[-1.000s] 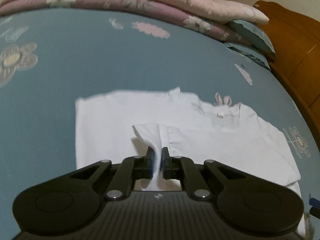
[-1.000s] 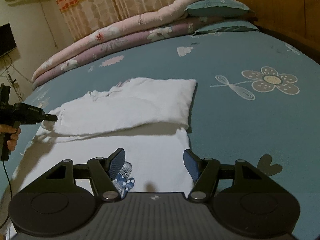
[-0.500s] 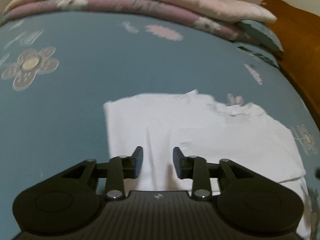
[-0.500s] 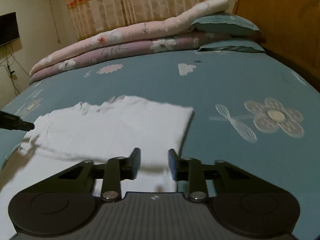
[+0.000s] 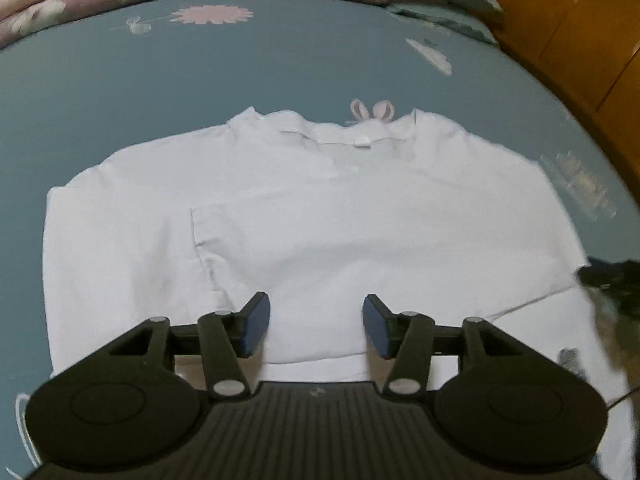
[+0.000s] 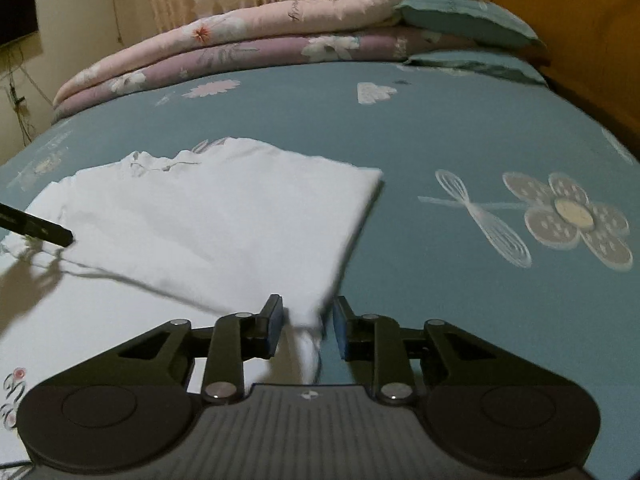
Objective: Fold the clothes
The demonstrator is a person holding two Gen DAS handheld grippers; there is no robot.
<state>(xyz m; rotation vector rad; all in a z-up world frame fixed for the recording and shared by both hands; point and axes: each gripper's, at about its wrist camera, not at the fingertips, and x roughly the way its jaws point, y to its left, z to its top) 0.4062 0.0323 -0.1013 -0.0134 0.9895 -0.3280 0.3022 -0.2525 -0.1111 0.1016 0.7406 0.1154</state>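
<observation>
A white shirt point(image 5: 320, 220) lies flat on the blue flowered bedsheet point(image 5: 120, 80), collar at the far side and one sleeve folded in over the body. My left gripper point(image 5: 316, 326) hovers open over the shirt's near part, nothing between its fingers. In the right wrist view the shirt point(image 6: 200, 216) shows a folded right edge. My right gripper point(image 6: 308, 330) stands partly open at that edge's near corner, with the white cloth hanging between its fingers and a gap on both sides. The left gripper's dark tip point(image 6: 44, 232) shows at the left.
Folded pink and purple quilts point(image 6: 248, 40) and teal pillows point(image 6: 464, 20) line the far side of the bed. A wooden headboard point(image 5: 580, 28) rises at the right. A curtain and a dark screen point(image 6: 16, 12) are on the wall behind.
My left gripper let go of the folded sleeve, opened wide and drew back. My right gripper narrowed its fingers and moved to the shirt's right folded corner.
</observation>
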